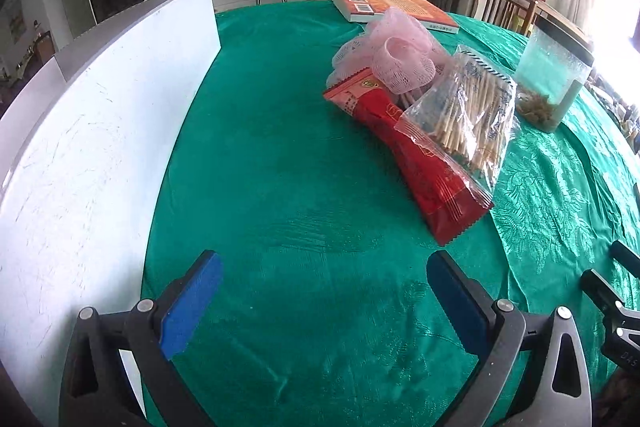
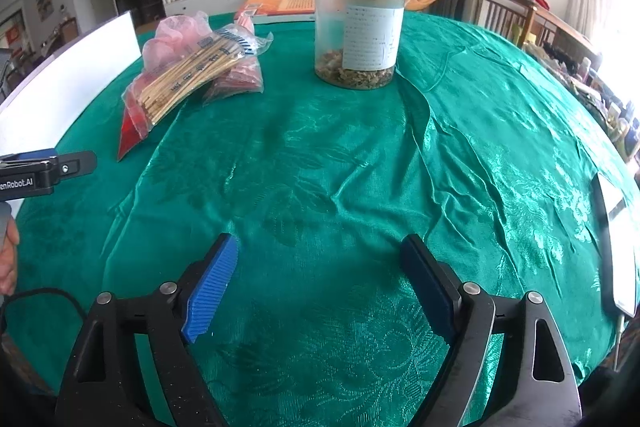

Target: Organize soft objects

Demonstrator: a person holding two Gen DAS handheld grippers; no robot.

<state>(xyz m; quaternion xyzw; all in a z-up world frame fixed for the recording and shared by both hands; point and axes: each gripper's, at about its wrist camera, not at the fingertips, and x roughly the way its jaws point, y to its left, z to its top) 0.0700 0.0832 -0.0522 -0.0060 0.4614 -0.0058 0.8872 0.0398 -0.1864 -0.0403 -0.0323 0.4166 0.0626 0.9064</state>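
Black fingers [image 2: 440,291], ribbed blue pads [image 2: 210,291], silver screws [image 2: 471,288], white "enRobot.AI" lettering, black cable.

Left claw [image 1: 324,291]: blue pads spread wide, nothing between them, over a bench [image 1: 280,187] covered in green cloth. Ahead and right of the claw, a heap: red snack packet [image 1: 420,163] lowest, clear bag of wooden sticks [image 1: 464,115] lying across it, pink mesh bath puff [image 1: 396,55] behind, touching both. Farther right, clear jar [image 1: 554,79], black lid. Beyond the heap, orange book [image 1: 392,7]. Left of the claw, upright white board [image 1: 100,131].
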